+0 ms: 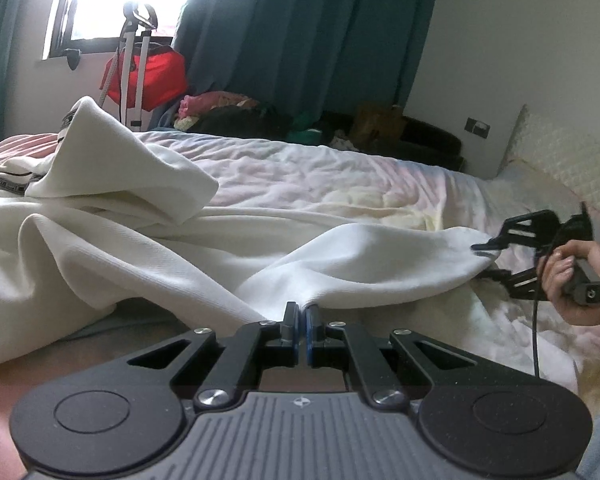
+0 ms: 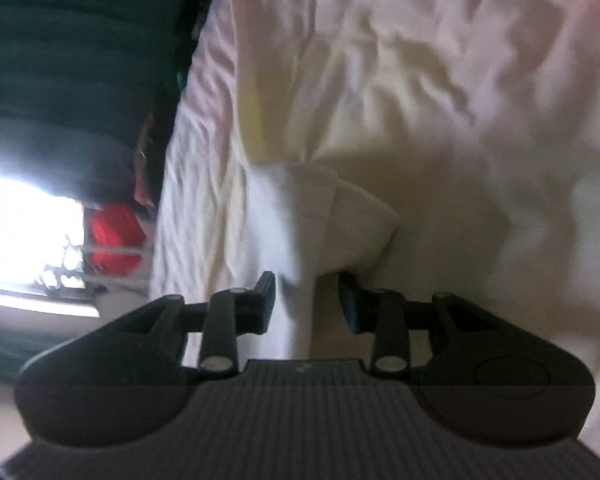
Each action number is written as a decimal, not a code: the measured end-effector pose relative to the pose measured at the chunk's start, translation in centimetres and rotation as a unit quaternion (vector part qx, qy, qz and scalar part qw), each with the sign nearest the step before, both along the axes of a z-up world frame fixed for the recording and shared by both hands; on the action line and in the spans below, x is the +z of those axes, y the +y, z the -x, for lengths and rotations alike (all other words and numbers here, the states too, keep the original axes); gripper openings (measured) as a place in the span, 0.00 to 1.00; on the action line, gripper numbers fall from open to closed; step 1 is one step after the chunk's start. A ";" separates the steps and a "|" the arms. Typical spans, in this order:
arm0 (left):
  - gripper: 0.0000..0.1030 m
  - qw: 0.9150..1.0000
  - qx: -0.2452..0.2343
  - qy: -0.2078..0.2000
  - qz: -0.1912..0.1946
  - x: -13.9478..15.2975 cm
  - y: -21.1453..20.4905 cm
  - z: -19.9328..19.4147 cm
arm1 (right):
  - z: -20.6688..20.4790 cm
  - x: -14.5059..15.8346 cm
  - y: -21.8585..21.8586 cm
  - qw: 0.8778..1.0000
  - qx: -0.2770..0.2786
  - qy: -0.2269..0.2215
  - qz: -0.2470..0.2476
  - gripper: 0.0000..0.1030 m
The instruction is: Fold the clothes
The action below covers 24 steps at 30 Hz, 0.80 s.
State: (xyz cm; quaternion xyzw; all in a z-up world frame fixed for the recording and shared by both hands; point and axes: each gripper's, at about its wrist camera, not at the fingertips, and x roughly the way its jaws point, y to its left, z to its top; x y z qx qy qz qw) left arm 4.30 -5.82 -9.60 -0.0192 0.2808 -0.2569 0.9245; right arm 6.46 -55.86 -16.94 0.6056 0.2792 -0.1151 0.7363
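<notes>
the right wrist view is rolled sideways and blurred, so little beyond the bed [image 2: 440, 60] reads clearly there. the right gripper [image 2: 307, 300] has its fingers spread apart with a fold of the white garment [image 2: 320, 220] lying between them; the left pad looks to touch the cloth, the right one stands clear of it. in the left wrist view the same right gripper [image 1: 486, 258] sits at the garment's far corner, motion-blurred, with the hand [image 1: 576, 276] on its handle cut off by the frame edge.

the left gripper [image 1: 301, 314] has its fingers pressed together on a pinch of the garment [image 1: 180, 240], which fans out from the pinch across the bed [image 1: 320, 168]. a flap of it stands up at left, hiding what lies behind.

a dark band with pale lettering [image 1: 8, 180] runs along the cloth at far left, too small to read. the window [image 1: 112, 0] is blown out white. a red bag [image 1: 152, 76] hangs near the curtain [image 1: 300, 32].
</notes>
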 end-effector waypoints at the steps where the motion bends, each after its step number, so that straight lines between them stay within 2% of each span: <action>1: 0.03 1.000 0.000 0.000 0.000 0.0 0.0 0.0 | 0.4 0.8 0.2 1.000 0.002 -0.004 0.023 0.35; 2: 0.03 1.000 0.001 0.000 0.000 0.0 0.1 0.0 | 0.7 1.6 0.5 0.999 0.005 -0.007 0.049 0.32; 3: 0.03 1.000 0.001 0.001 0.001 0.0 0.1 0.0 | 1.1 2.5 0.8 0.997 0.008 -0.011 0.074 0.14; 4: 0.03 1.000 0.002 0.002 0.003 0.1 0.2 0.0 | 1.3 3.1 0.9 0.995 0.011 -0.010 0.098 0.10; 7: 0.03 1.000 0.005 0.003 0.011 0.2 0.5 0.1 | 2.1 5.1 1.6 0.986 0.018 -0.011 0.165 0.10; 9: 0.03 1.000 0.006 0.003 0.016 0.3 0.8 0.1 | 1.8 6.0 2.1 0.982 0.016 -0.029 0.188 0.09; 11: 0.03 1.000 0.007 0.004 0.020 0.4 0.9 0.1 | 0.4 6.1 1.6 0.983 0.027 -0.031 0.177 0.09; 15: 0.03 1.000 0.009 0.005 0.022 0.5 0.9 0.0 | -2.4 4.4 2.1 0.986 0.038 0.030 0.157 0.13; 19: 0.03 1.000 0.009 0.006 0.027 0.6 1.0 0.0 | -4.1 2.6 1.8 0.989 0.041 0.053 0.133 0.13; 22: 0.03 0.999 0.008 0.001 0.033 0.7 1.0 -0.2 | -4.7 3.4 1.6 0.994 0.021 0.020 0.110 0.11; 24: 0.03 0.999 0.008 -0.001 0.039 0.7 1.1 -0.2 | -5.5 5.9 2.6 0.990 0.019 -0.013 0.136 0.09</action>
